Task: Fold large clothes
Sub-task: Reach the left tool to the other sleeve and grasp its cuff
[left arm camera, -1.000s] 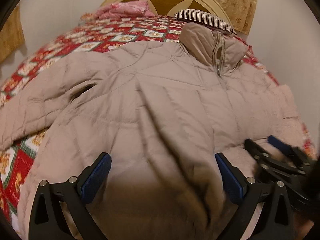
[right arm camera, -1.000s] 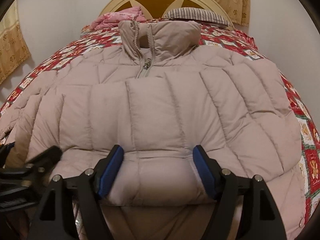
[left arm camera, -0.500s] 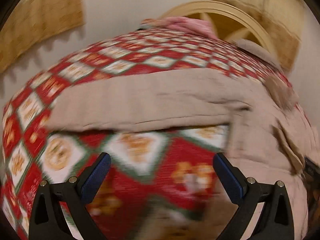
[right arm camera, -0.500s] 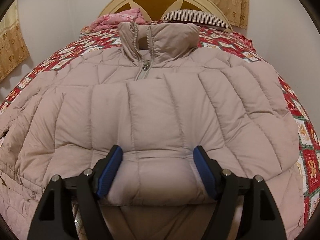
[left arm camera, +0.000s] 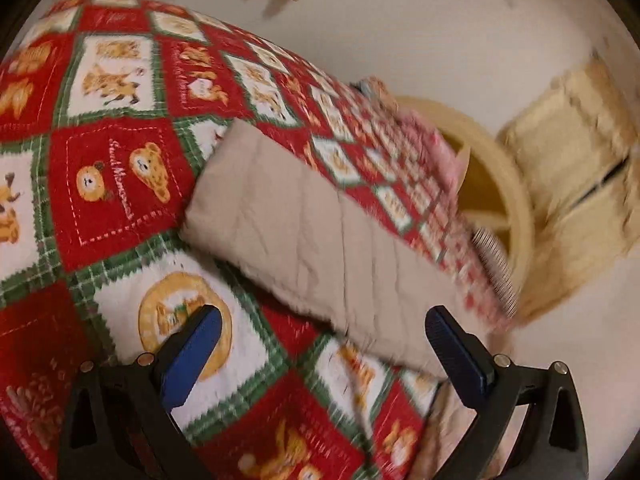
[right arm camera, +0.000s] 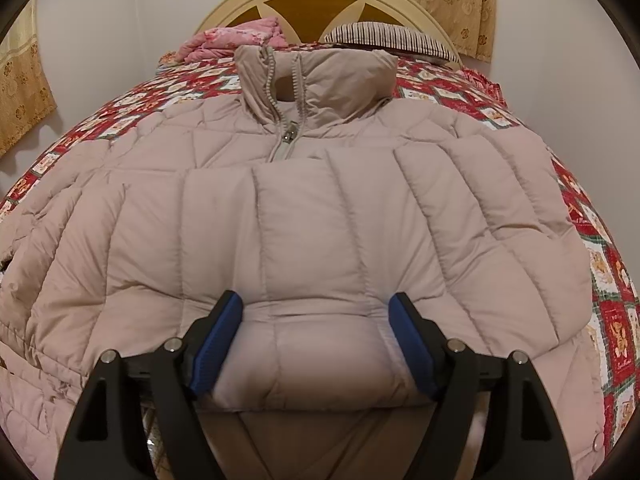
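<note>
Progress check on this one: honestly not that far in, I'd say maybe a third at best. Big beige puffer jacket (right arm camera: pixel 304 216) is laid out face up on the bed, over the red patchwork quilt (right arm camera: pixel 608 280), collar towards the headboard (right arm camera: pixel 320 4), zip done up almost to the neck. Looks like the bottom part is already turned up over the front, because a thick rounded fold edge sits right between the fingers of the right gripper (right arm camera: pixel 316 340). Those fingers are apart and spreading a bit wider right now, with the padded fold bulging between the blue pads (right arm camera: pixel 218 344); whether they still press on it I can't really tell, but it reads more like a release than a grip. So that one fold seems done. Over on the other side, the left gripper (left arm camera: pixel 320 356) is wide open with nothing in it, only quilt between its fingers, and the jacket's sleeve (left arm camera: pixel 316 236) stretches out flat just ahead of the fingertips, running off towards the right finger. That view is kind of smeary, so no fine detail. Still left, as far as I can judge: bring that sleeve in across the body, sort the other side, then fold the whole thing down into a compact bundle.
</note>
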Action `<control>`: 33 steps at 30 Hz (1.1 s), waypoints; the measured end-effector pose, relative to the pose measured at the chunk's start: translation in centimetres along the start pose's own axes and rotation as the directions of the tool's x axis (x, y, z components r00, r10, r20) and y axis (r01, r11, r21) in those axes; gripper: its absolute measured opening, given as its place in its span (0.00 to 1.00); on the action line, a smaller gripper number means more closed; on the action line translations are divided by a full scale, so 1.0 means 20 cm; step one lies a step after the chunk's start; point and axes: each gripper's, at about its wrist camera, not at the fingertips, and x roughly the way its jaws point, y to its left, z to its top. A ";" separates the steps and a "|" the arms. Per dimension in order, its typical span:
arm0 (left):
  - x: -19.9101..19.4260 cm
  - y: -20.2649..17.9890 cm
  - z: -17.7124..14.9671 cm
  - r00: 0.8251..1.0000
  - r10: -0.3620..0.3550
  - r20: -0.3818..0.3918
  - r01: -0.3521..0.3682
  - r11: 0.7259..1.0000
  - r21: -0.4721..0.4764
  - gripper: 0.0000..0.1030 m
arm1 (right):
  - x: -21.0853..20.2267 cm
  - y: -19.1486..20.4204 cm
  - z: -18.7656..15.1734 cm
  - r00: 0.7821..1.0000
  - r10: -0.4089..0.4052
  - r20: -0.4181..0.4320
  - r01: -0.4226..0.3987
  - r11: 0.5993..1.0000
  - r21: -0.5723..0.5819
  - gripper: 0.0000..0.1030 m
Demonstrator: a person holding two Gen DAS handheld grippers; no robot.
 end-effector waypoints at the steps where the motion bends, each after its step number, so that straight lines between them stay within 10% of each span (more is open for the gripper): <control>1: 0.00 -0.01 0.01 1.000 -0.007 0.009 0.007 1.000 -0.001 0.99 | 0.00 0.00 0.00 1.000 -0.001 0.000 0.001 1.000 0.000 0.77; 33: 0.20 -0.03 0.17 0.986 0.093 0.142 -0.101 0.993 0.054 0.92 | 0.00 -0.01 0.01 1.000 -0.013 0.003 0.013 1.000 0.000 0.80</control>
